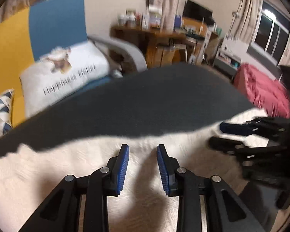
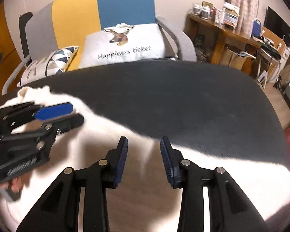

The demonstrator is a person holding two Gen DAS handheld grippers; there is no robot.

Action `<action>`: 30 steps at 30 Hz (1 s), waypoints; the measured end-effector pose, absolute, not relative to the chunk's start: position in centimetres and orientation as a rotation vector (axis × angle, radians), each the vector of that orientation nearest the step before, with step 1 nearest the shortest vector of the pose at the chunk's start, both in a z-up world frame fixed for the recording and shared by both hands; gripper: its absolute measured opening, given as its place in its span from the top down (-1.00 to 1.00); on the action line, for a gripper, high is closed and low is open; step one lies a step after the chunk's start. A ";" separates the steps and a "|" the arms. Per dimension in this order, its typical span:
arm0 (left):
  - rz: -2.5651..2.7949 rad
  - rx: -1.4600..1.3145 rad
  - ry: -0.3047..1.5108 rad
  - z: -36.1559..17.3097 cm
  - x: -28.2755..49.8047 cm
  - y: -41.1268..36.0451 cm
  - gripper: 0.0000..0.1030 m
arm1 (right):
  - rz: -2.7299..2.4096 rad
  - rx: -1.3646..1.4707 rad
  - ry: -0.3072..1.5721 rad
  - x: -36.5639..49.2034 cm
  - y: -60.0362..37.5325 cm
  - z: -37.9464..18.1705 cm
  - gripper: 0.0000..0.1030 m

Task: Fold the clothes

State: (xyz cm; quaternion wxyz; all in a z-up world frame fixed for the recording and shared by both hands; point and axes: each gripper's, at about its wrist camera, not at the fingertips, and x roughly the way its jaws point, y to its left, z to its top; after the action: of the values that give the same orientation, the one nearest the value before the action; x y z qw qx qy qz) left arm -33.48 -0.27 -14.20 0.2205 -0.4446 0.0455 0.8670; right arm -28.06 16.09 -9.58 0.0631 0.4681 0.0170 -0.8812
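A: Surface?
B: Dark grey table [image 2: 183, 96], sofa [image 1: 54, 25] beyond.
A: Garment?
B: White fleece garment [image 1: 71, 174] beneath both tools; left gripper [image 1: 143, 150] and right gripper [image 2: 144, 144] parted, empty.

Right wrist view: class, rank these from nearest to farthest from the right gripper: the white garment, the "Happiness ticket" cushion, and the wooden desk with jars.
1. White garment, directly beneath the right gripper.
2. "Happiness ticket" cushion, beyond the dark table, centre.
3. Wooden desk, far upper right by the wall.
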 end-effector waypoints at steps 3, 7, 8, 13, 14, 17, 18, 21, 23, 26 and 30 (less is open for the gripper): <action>2.415 -1.256 0.147 -14.5 -33.7 0.3 0.41 | -2.651 1.539 0.107 -27.1 17.9 -11.0 0.26; 2.431 -1.281 0.080 -13.3 -33.1 -0.7 0.41 | -2.656 1.523 0.054 -26.4 19.0 -11.4 0.25; 2.448 -1.272 0.062 -12.8 -32.6 -1.3 0.41 | -2.665 1.524 0.066 -26.3 18.8 -11.1 0.25; 2.483 -1.216 -0.013 -11.8 -28.3 -3.9 0.41 | -2.626 1.450 0.164 -24.9 16.2 -10.0 0.25; 2.486 -1.220 -0.019 -11.8 -27.7 -4.2 0.41 | -2.626 1.457 0.211 -24.7 15.6 -10.2 0.25; 2.489 -1.267 -0.002 -13.0 -26.4 -4.9 0.41 | -2.639 1.504 0.231 -24.4 15.3 -11.6 0.25; 2.486 -1.289 0.006 -13.6 -26.1 -5.0 0.42 | -2.641 1.507 0.199 -24.3 15.5 -11.7 0.23; 2.481 -1.342 0.022 -14.0 -25.6 -5.2 0.42 | -2.641 1.506 0.086 -24.1 16.5 -11.5 0.22; 2.474 -1.332 -0.055 -13.0 -25.4 -5.8 0.42 | -2.636 1.503 -0.027 -24.0 17.7 -10.6 0.22; 2.448 -1.225 -0.097 -11.2 -24.1 -5.9 0.41 | -2.680 1.463 -0.159 -23.4 20.1 -9.1 0.22; 2.383 -1.194 0.027 -11.5 -23.1 -3.6 0.42 | -2.674 1.495 -0.095 -22.3 21.7 -9.3 0.22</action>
State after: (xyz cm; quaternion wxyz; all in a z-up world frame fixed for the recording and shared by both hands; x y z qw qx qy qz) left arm -23.11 -3.60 -11.54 0.2359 -0.4354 0.0098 0.8687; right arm -22.34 21.74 -9.31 0.0384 0.4873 -0.0309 -0.8718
